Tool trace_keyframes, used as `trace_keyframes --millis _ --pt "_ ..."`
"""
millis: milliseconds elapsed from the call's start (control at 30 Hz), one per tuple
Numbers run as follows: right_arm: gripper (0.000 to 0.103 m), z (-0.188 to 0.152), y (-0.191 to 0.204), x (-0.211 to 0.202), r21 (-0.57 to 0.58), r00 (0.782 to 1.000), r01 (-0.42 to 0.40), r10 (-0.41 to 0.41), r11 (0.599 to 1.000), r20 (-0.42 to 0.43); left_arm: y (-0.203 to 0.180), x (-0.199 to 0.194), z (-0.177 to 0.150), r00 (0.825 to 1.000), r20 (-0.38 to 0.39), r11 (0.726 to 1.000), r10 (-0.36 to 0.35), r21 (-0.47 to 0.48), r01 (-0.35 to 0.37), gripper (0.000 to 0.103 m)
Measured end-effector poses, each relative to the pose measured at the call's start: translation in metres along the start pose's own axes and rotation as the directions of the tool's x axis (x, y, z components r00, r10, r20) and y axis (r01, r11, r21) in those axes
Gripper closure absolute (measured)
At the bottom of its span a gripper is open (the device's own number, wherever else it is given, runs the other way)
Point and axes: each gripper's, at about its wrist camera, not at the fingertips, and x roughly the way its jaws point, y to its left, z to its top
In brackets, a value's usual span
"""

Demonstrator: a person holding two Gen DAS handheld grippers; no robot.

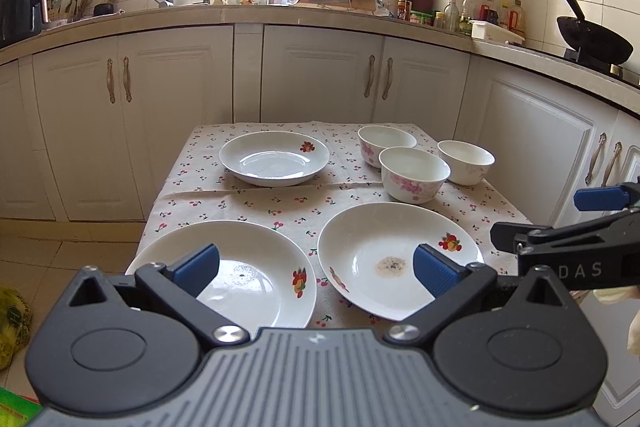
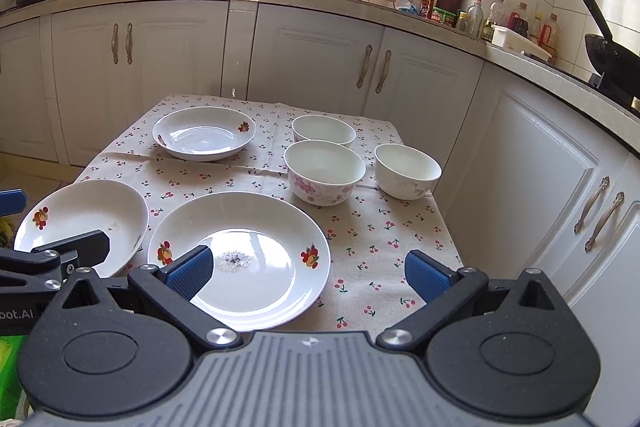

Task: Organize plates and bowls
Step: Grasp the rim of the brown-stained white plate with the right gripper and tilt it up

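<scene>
Three white plates with fruit prints lie on a small table with a cherry-print cloth: one near left, one near right with a stain in its middle, one at the back left. Three white bowls stand at the back right: two floral and one plainer. My left gripper is open and empty above the near edge, over the two near plates. My right gripper is open and empty over the stained plate; it also shows in the left wrist view.
White kitchen cabinets and a cluttered countertop run behind and to the right of the table. A black wok sits on the stove at the right. Tiled floor lies to the left.
</scene>
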Motion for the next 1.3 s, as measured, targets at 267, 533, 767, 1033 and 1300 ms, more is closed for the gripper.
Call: trace_keyframes --millis 267,533,767,1033,1300 --pt "0.0 0.013 0.001 0.01 -0.048 0.997 -0.056 0.058 0.997 0.041 0.011 0.014 0.0 0.999 -0.029 0.999 0.042 0.01 -0.041 0.001" --pt "0.0 0.031 0.007 0.027 -0.075 0.96 -0.26 0.266 0.963 0.085 0.032 0.02 -0.012 0.999 -0.019 0.998 0.046 0.035 -0.045 0.001" --pt "0.0 0.041 0.029 0.055 -0.087 0.895 -0.443 0.446 0.892 0.021 0.07 0.02 -0.032 0.998 -0.062 1.0 -0.003 0.021 0.005 0.001" --pt "0.0 0.05 0.063 0.092 -0.118 0.826 -0.564 0.557 0.817 -0.089 0.102 0.018 -0.055 0.991 -0.131 0.997 -0.025 0.072 0.035 0.001" --pt "0.0 0.062 0.092 0.128 -0.129 0.765 -0.64 0.614 0.757 -0.196 0.114 0.032 -0.067 0.97 -0.219 0.985 -0.105 0.114 0.132 0.001"
